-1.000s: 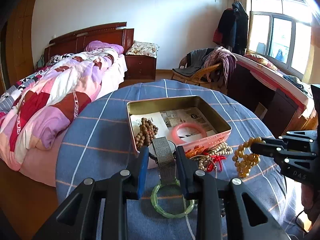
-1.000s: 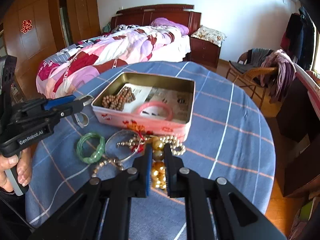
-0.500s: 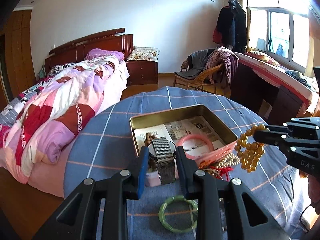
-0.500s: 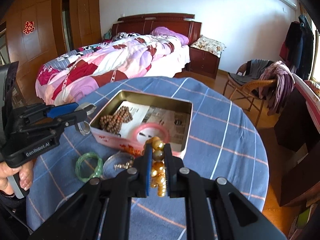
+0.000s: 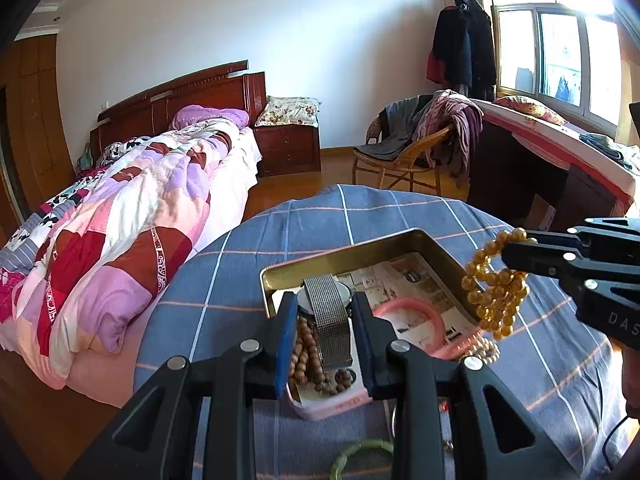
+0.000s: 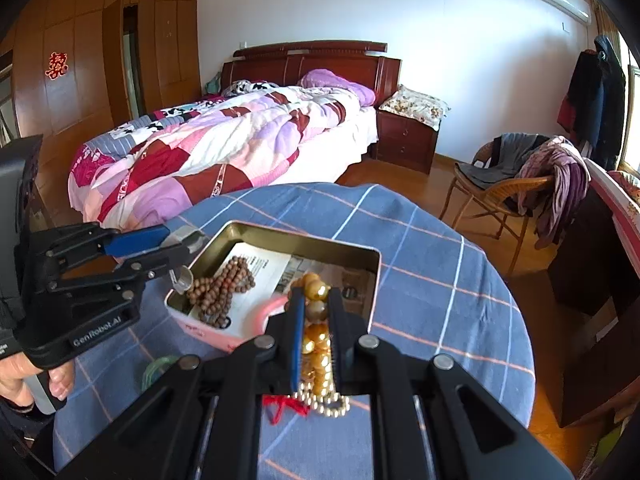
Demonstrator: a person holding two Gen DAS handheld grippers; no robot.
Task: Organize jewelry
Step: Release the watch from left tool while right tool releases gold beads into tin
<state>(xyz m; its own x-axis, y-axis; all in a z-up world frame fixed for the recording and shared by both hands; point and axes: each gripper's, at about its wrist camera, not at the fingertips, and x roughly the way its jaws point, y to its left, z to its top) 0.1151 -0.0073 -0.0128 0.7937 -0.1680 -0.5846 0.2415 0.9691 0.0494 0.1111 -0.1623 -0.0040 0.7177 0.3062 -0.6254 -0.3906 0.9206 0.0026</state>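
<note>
Left gripper (image 5: 324,316) clamps the mesh-strap watch (image 5: 329,312), its face mostly hidden. Right gripper (image 6: 316,308) pinches amber beads (image 6: 316,312); only the left view shows the whole loop dangling.

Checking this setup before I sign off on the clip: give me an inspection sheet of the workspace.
Surface: round table under blue checked cloth.
Job's things: open tin holding brown bead string and pink bangle.
Clutter: green bangle, pearl strand with red thread on the cloth.
Grippers: left gripper grips mesh-strap watch; right gripper grips amber bead bracelet.
Cables: thin dark one at table edge.
Surroundings: bed, wicker chair, window.
</note>
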